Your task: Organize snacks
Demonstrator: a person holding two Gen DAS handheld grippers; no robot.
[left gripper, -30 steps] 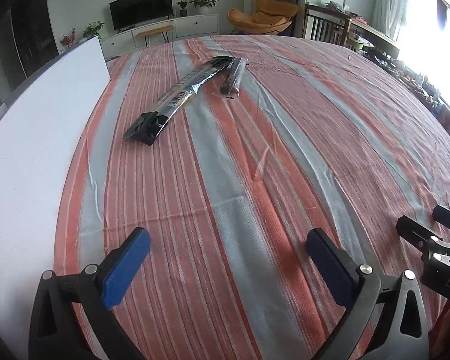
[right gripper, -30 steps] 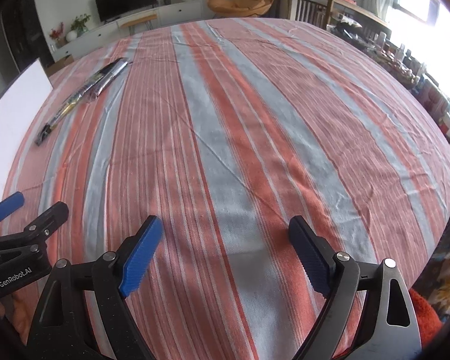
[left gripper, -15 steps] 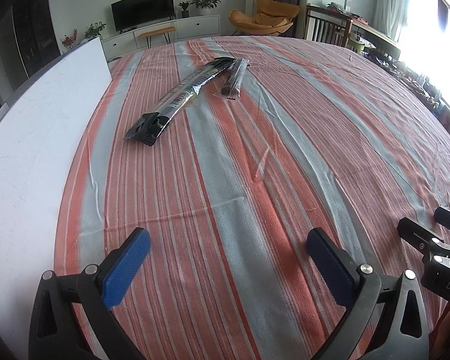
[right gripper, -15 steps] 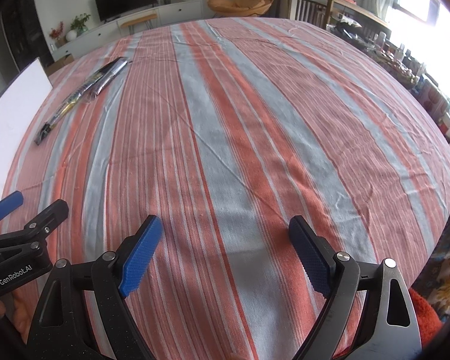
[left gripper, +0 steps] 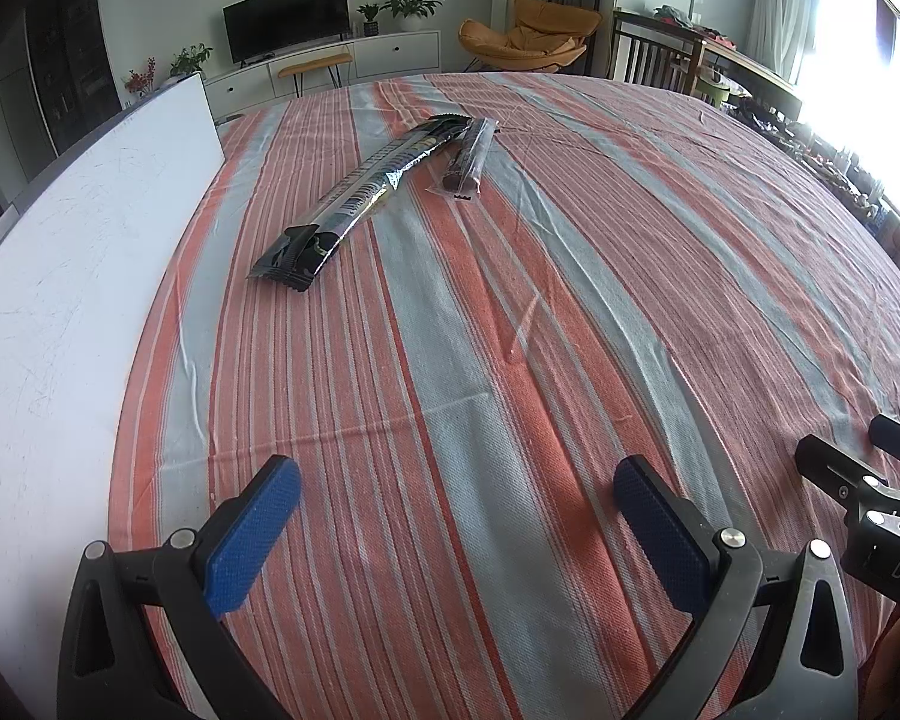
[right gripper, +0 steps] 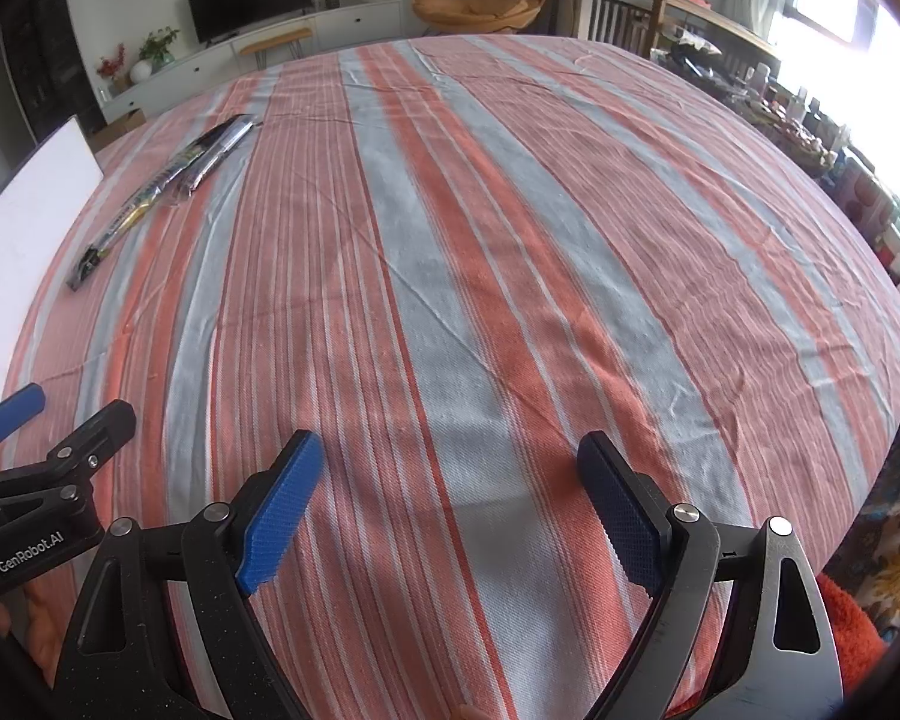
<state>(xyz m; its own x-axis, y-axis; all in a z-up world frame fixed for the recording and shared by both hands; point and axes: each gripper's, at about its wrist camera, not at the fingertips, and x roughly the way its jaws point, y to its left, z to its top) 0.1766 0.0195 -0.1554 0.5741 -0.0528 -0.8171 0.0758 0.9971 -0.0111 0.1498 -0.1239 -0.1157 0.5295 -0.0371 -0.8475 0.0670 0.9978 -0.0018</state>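
A long dark snack packet [left gripper: 360,195] lies on the striped tablecloth at the far left; the right wrist view shows the long dark snack packet [right gripper: 150,198] too. Beside it on the right rests a shorter clear-wrapped dark snack stick [left gripper: 469,159], its far end touching the long packet. My left gripper [left gripper: 456,480] hovers open over the near part of the cloth, far short of both packets, nothing between its blue pads. My right gripper [right gripper: 450,456] is open too, empty, to the right of the left one.
A white board [left gripper: 78,276] lies along the left edge of the table. The striped cloth [right gripper: 510,240] covers the whole top. Behind the table are a TV cabinet [left gripper: 354,60], an orange chair [left gripper: 534,36] and a cluttered sideboard [right gripper: 810,120] at the right.
The left wrist view has shifted slightly, so the packets sit a little lower and closer. Both grippers stay open; the right one has hardly moved.
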